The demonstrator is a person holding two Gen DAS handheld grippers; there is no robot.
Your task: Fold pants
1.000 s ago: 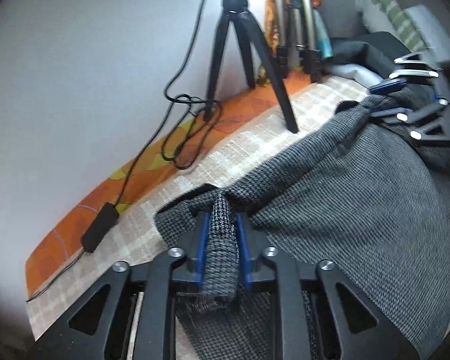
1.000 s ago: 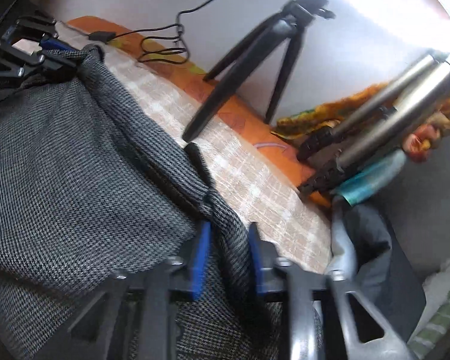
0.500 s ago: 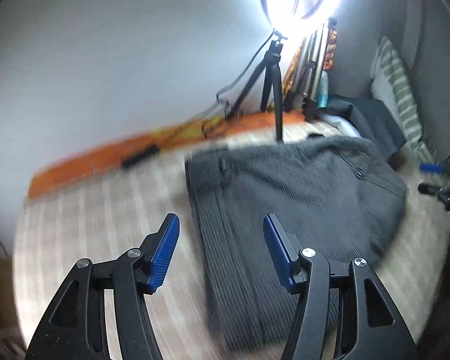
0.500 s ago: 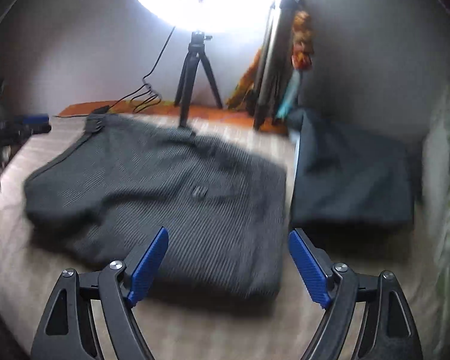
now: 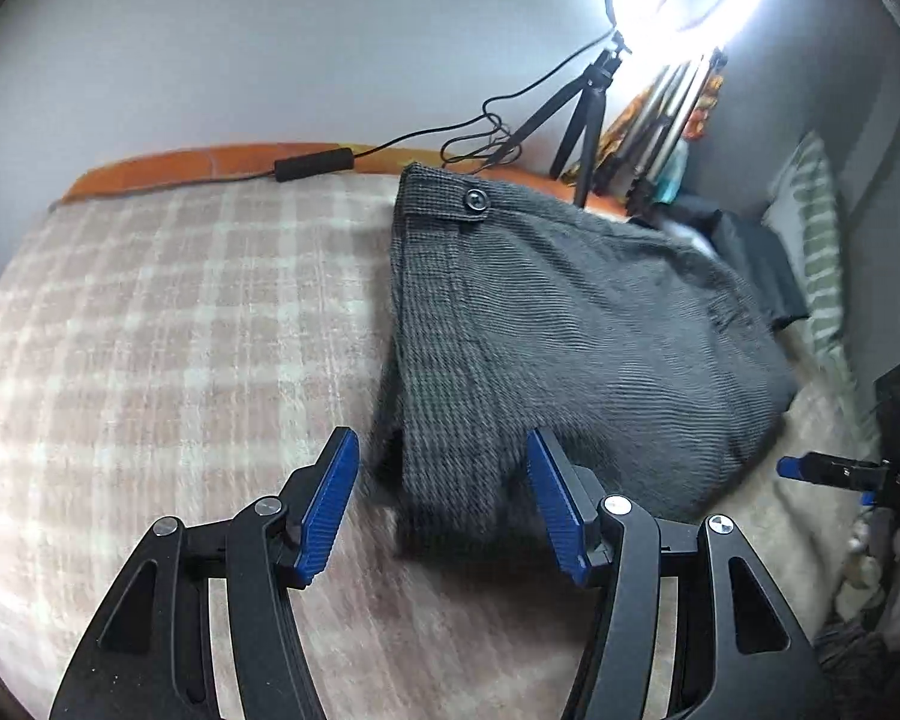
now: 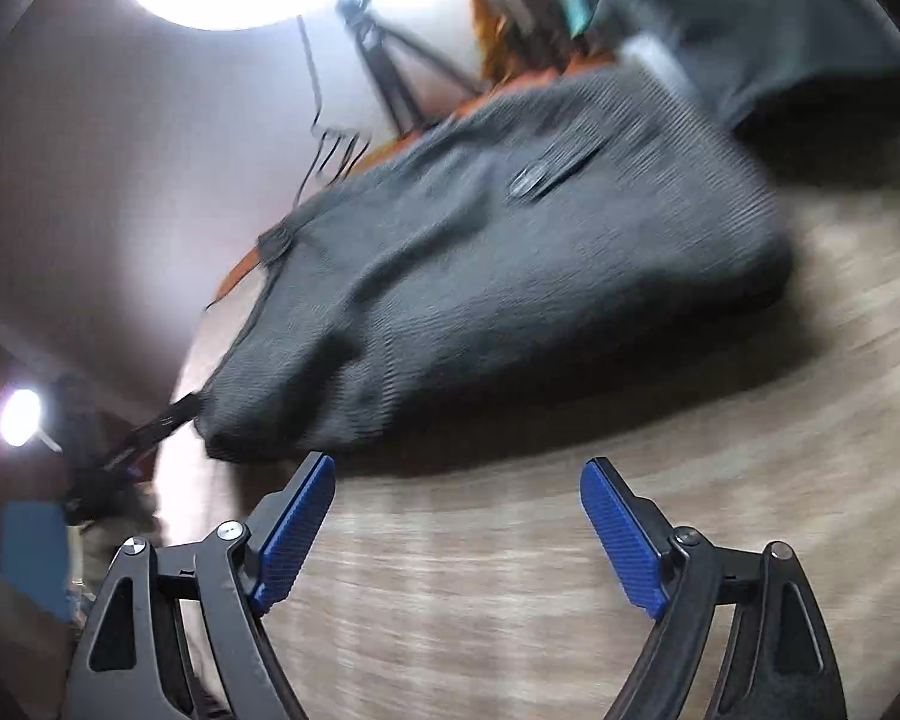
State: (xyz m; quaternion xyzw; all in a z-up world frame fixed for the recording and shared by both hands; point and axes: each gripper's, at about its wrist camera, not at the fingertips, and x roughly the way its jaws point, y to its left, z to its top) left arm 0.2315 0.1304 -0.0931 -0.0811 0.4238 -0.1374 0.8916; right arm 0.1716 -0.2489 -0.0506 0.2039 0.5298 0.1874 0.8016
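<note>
The dark grey checked pants [image 5: 570, 330] lie folded on the plaid bedspread [image 5: 168, 330], waistband button toward the wall. My left gripper [image 5: 444, 492] is open and empty, its blue pads either side of the fold's near left corner, just above it. In the right wrist view the pants [image 6: 510, 240] lie ahead, blurred. My right gripper [image 6: 456, 522] is open and empty over bare bedspread, short of the fold's near edge. The right gripper also shows at the right edge of the left wrist view [image 5: 828, 471].
A lit ring light on a black tripod [image 5: 582, 102] stands at the wall with its cable and inline switch [image 5: 315, 163]. A dark folded garment [image 6: 798, 42] lies beyond the pants. A striped pillow [image 5: 816, 252] is at the right. An orange sheet edge [image 5: 168, 165] runs along the wall.
Both grippers let go of the pants' waistband, opened and pulled back. The pants now lie folded on the bed. The left gripper has since moved closer to the near left corner.
</note>
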